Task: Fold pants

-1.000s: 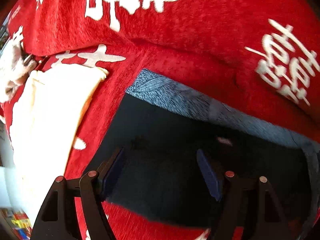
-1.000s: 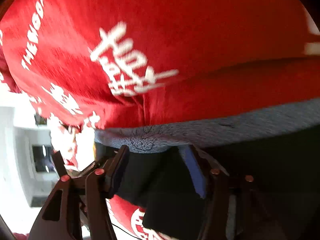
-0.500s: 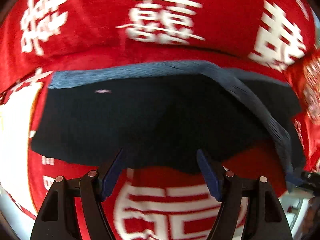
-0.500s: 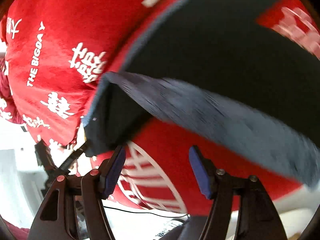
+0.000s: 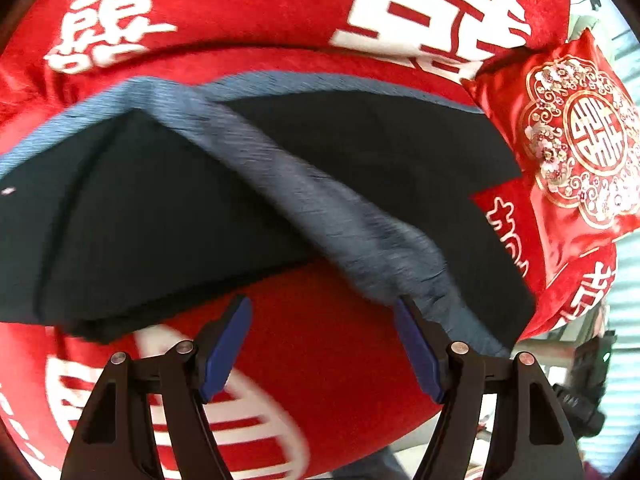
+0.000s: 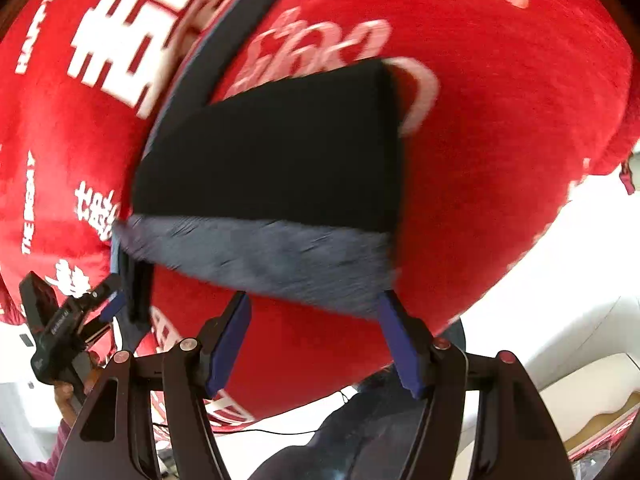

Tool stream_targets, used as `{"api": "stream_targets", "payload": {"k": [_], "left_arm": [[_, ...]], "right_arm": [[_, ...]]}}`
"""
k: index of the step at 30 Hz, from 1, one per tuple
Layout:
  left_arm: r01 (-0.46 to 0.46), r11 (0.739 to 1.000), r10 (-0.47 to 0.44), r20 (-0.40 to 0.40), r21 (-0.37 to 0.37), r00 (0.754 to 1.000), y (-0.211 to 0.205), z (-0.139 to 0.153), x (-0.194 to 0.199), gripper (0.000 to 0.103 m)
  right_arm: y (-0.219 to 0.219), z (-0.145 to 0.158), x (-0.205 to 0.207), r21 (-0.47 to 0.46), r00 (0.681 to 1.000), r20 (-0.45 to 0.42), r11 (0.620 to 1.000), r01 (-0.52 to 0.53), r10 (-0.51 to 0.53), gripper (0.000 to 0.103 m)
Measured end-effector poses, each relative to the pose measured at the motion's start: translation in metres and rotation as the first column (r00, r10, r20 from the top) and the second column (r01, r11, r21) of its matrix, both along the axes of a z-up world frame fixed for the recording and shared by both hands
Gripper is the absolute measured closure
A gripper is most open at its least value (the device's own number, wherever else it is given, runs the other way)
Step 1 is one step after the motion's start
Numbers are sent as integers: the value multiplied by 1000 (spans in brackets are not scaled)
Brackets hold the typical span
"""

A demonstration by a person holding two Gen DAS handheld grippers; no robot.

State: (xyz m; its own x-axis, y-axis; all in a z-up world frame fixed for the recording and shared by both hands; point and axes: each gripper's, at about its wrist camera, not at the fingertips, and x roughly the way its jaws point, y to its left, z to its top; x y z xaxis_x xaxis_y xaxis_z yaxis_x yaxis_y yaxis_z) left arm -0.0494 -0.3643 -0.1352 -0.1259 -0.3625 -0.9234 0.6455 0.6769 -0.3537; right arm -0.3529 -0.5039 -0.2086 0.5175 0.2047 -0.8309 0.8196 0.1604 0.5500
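Dark pants [image 5: 160,220] with a grey-blue waistband [image 5: 304,184] lie folded on a red blanket with white characters [image 5: 240,12]. In the left wrist view my left gripper [image 5: 324,344] is open and empty over the red blanket, just in front of the pants' near edge; the waistband end lies by its right finger. In the right wrist view the pants [image 6: 280,160] lie as a dark folded block with the grey band [image 6: 272,256] nearest. My right gripper [image 6: 314,332] is open and empty just below that band. The left gripper [image 6: 76,312] shows at the left there.
A shiny red cushion with gold ornament [image 5: 576,136] lies at the right edge of the blanket beside the pants. Beyond the blanket's near edge is pale floor [image 6: 560,280] and a person's dark-clad legs [image 6: 360,432].
Both grippers have drawn back from the pants and now sit over bare red blanket. The pants lie flatter, with the waistband folded across them.
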Motion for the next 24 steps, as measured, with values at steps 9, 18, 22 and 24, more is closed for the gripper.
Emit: {"api": "stream_targets", "payload": {"k": [9,18,22,24], "left_arm": [[29,998,-25,-65,61,998,-44,-26,-30,29],[5,997,2,-84,79,996,-58,-27,-39,67],[-13,999,16,-83,48,996,-64,-5,-34,67],[-21,1000,23,-71,21,997,-68,12,-29,67]], "right_arm": [[-23,-40,-11,226,956,292,974,-34,-34,34],[-28,-55,-9,321,953,298,946,-49,-51,87],[-42,-21,11,272,928,374,956,-107,-2,88],[-56,1,27,243,908,419,962,-128,14,88]]}}
